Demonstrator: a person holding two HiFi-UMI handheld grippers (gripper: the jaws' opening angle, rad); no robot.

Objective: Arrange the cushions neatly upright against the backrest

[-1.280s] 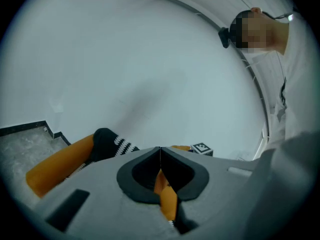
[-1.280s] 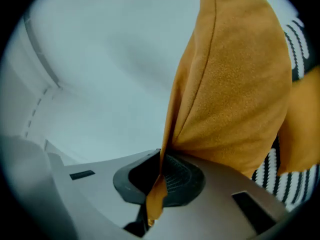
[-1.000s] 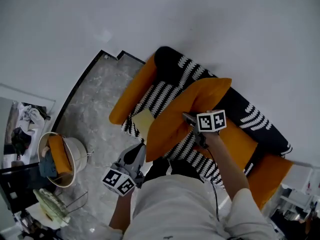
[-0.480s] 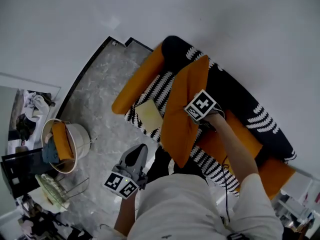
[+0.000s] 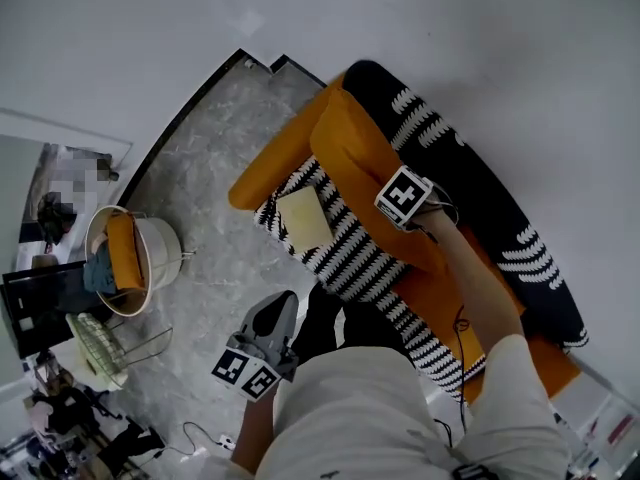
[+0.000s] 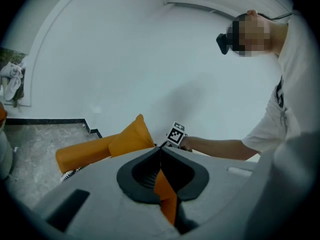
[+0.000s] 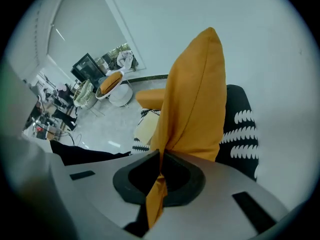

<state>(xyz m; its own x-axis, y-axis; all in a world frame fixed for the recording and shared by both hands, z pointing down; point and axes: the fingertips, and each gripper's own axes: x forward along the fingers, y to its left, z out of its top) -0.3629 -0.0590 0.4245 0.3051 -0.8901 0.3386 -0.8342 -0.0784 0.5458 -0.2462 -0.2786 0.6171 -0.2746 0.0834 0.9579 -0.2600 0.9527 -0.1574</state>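
On the sofa point(image 5: 350, 258), the cushion point(image 5: 362, 160) leans on the backrest point(image 5: 470, 173), one corner pinched in the right gripper point(image 7: 160, 156) fingers. Soft and light, it likely sags, so grip its seam. The left gripper point(image 6: 160, 151) fingers are pressed together, empty.

Dim, cool flat light; fisheye corners dark, blurred

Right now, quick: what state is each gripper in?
Left gripper: closed, holding nothing.
Right gripper: closed on the orange cushion.
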